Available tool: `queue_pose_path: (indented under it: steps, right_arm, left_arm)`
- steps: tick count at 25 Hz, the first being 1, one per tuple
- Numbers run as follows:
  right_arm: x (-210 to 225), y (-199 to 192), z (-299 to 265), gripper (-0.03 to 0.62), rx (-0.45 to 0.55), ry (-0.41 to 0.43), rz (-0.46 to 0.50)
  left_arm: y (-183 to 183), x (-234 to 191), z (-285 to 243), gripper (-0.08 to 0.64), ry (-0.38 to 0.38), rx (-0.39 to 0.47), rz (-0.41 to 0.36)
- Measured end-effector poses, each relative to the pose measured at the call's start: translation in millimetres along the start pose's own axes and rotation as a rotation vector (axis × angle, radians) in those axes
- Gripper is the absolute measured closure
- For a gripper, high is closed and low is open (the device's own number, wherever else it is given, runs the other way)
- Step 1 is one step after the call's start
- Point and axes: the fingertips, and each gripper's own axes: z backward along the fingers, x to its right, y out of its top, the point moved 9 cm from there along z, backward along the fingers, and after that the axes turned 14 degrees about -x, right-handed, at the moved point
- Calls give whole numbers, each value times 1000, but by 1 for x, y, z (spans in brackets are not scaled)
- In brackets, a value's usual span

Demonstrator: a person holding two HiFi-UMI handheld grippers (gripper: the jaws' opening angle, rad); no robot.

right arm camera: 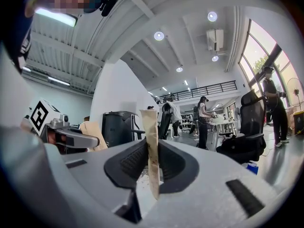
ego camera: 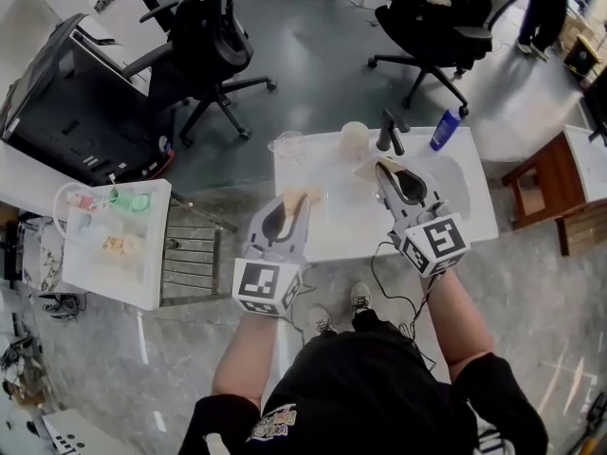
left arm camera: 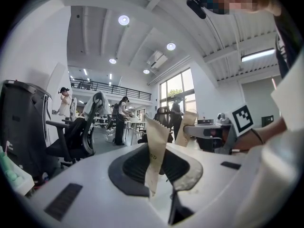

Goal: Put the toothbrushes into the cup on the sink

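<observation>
Over the white sink counter my left gripper is shut on a tan paper-wrapped packet, apparently a wrapped toothbrush. My right gripper is shut on a second tan packet near the basin. Behind them stand a pale cup and a clear glass cup. In the left gripper view the wrapper sticks up between the pads of the left gripper, and the other packet shows beyond it. The right gripper pinches its wrapper the same way.
A dark faucet and a blue bottle stand at the back of the sink. A white cart with small items is at the left, a wooden table at the right. Black office chairs stand beyond.
</observation>
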Motion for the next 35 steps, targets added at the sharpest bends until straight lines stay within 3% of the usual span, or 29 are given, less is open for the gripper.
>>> queue_pose_path:
  steps: [20, 35]
  right_arm:
    - [58, -6, -93, 526, -10, -14, 38]
    - [98, -69, -181, 526, -187, -42, -34]
  left_arm:
    - [-9, -11, -22, 503, 10, -46, 10]
    - [-20, -21, -37, 503, 83, -88, 50]
